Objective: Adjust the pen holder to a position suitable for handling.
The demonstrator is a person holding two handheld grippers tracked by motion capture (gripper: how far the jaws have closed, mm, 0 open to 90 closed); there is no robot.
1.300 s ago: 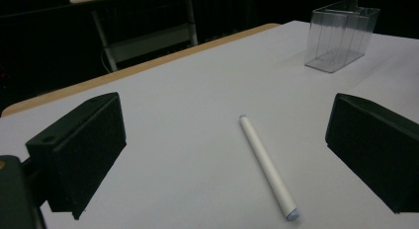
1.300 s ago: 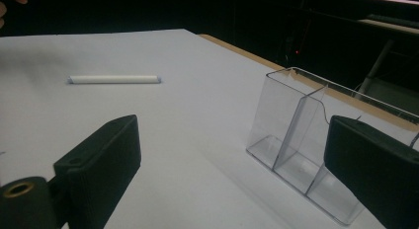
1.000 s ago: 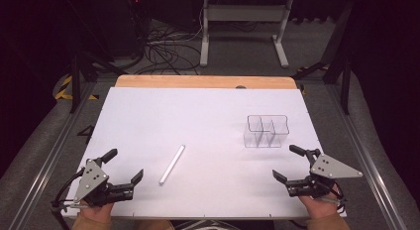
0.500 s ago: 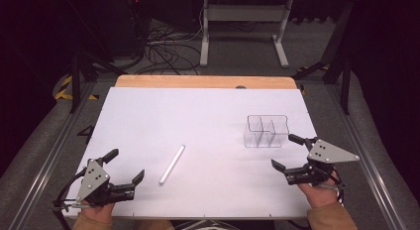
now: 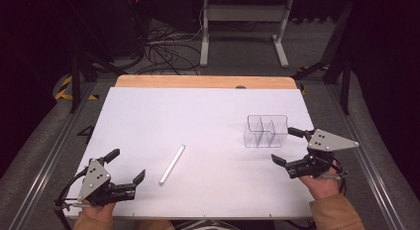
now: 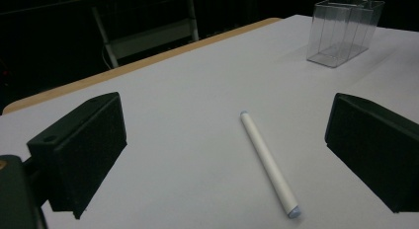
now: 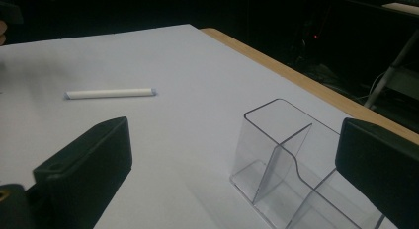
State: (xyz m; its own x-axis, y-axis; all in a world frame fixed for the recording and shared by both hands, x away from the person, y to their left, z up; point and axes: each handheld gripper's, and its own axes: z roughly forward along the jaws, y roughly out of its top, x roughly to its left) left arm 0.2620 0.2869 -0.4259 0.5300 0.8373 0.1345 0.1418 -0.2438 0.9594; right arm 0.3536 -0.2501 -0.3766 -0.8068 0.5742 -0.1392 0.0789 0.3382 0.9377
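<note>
A white table top (image 5: 208,121) carries a white marker pen (image 5: 172,164) with pale blue end caps, lying flat near the middle of its near half. A clear plastic divided organizer (image 5: 266,131) stands upright toward the right side, well apart from the pen. The left gripper (image 5: 125,171) sits at the near-left corner, held in a hand (image 5: 94,210), its jaws spread wide and holding nothing; in the left gripper view the pen (image 6: 268,162) lies on the table between the two jaws. The right gripper (image 5: 287,146) hovers just beside the organizer's near right side, jaws released and empty. In the right gripper view the organizer (image 7: 291,165) stands close in front, between the jaws, with the pen (image 7: 109,93) farther off.
</note>
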